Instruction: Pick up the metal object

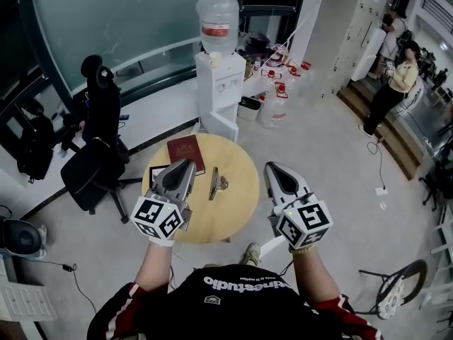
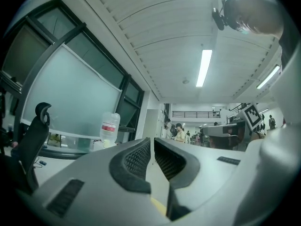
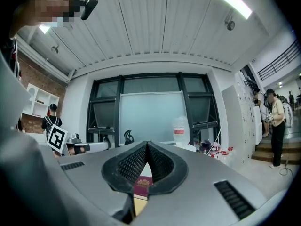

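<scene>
upside-down shirt print (image 1: 246, 284), not legible

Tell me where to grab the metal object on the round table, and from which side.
Grip the metal object across its long thin bar, near mid-length, probably from above. It lies flat on the round table, long axis pointing away from the person, so jaws opened sideways would span its narrow width.
</scene>
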The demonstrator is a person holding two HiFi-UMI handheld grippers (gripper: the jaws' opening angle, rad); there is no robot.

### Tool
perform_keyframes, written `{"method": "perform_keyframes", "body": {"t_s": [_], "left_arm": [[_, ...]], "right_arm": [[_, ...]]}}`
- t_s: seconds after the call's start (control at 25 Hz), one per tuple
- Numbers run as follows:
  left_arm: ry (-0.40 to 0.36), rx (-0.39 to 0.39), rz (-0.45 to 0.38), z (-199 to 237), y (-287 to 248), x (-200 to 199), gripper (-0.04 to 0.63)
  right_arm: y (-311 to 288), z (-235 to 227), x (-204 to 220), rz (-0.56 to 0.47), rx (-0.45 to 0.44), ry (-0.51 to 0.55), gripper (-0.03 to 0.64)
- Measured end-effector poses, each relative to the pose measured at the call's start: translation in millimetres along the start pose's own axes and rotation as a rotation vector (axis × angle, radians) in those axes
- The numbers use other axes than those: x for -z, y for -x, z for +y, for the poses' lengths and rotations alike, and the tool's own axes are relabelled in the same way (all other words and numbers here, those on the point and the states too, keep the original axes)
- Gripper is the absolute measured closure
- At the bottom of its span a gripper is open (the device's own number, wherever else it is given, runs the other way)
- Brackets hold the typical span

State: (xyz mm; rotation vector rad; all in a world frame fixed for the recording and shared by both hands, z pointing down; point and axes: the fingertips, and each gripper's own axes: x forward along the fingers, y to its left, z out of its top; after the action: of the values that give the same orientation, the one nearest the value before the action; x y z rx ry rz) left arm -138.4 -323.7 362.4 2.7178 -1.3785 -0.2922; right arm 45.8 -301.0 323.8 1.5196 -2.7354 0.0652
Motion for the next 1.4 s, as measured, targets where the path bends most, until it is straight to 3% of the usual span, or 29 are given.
{"method": "perform_keyframes", "body": {"t_s": [0.08, 0.16, 0.32, 0.72, 1.0, 1.4], "left_arm": [[0.001, 0.014, -0.003, -4.2, -3.2, 1.6, 0.555], [-0.009, 0.029, 0.001, -9.3, -6.7, 5.3, 0.488], [-0.051, 0.057, 0.023, -19.0, -16.4, 17.4, 0.45], [-0.158, 0.076, 0.161, -28.3, -49.0, 85.2, 0.443], [-0.155, 0.078, 0.275, -19.3, -70.0, 147.2, 0.443], [-0.194, 0.035, 0.339, 0.0, -82.1, 224.8, 0.441]], "right_arm": [[1.3, -3.3, 1.6, 0.004, 0.005, -0.005, 0.591], [3.9, -5.7, 4.7, 0.011, 0.01, -0.009, 0.59], [8.0, -10.0, 11.3, 0.02, 0.018, -0.014, 0.59], [12.9, -25.7, 40.3, 0.061, 0.048, -0.028, 0.59], [9.9, -36.7, 63.9, 0.096, 0.061, -0.047, 0.589], [-0.2, -46.7, 91.3, 0.142, 0.062, -0.074, 0.59]]}}
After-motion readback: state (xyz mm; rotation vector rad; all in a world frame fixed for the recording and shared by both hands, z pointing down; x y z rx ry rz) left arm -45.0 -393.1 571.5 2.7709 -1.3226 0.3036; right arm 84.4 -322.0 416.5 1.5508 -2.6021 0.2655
